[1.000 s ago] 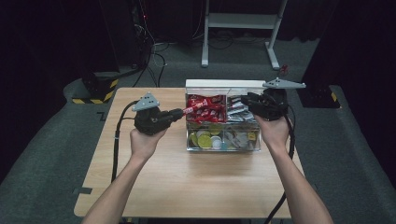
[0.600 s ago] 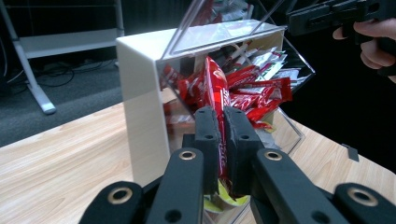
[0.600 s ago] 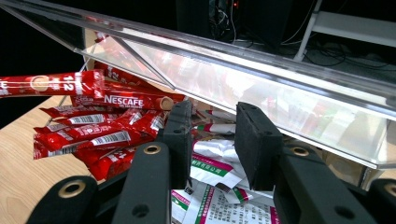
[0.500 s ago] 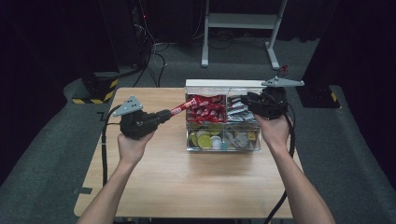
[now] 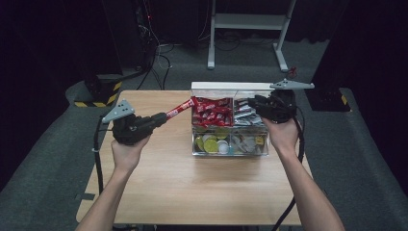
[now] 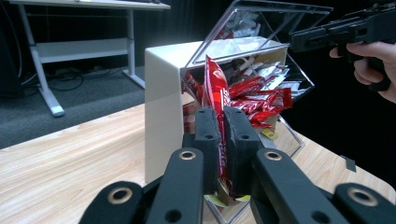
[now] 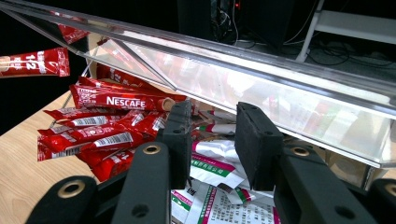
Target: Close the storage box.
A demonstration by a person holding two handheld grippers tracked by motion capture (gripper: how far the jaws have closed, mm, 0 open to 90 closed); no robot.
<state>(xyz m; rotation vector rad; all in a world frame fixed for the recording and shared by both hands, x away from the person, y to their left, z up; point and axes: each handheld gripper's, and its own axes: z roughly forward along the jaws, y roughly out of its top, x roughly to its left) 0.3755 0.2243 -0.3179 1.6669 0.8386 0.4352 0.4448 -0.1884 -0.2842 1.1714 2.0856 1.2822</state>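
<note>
A clear box (image 5: pixel 216 87) with a white back stands mid-table, its clear lid (image 7: pixel 280 79) raised. My left gripper (image 5: pixel 163 117) is to the left of the box, shut on one red coffee sachet (image 5: pixel 182 107) that sticks out toward it. In the left gripper view the sachet (image 6: pixel 215 79) stands upright between the closed jaws of my left gripper (image 6: pixel 223 116). More red sachets (image 5: pixel 211 111) fill the back left compartment. My right gripper (image 5: pixel 252 102) is at the box's back right, jaws apart over the white sachets (image 7: pixel 219 158), just under the lid.
The front compartments hold round yellow and white capsules (image 5: pixel 209 143) and small packets (image 5: pixel 248 142). Bare wooden table (image 5: pixel 192 192) stretches in front and to the left of the box. A white desk frame (image 5: pixel 250 24) stands on the dark floor beyond.
My left gripper has drawn leftward away from the box, with the red sachet in it. The right gripper and the lid have stayed put.
</note>
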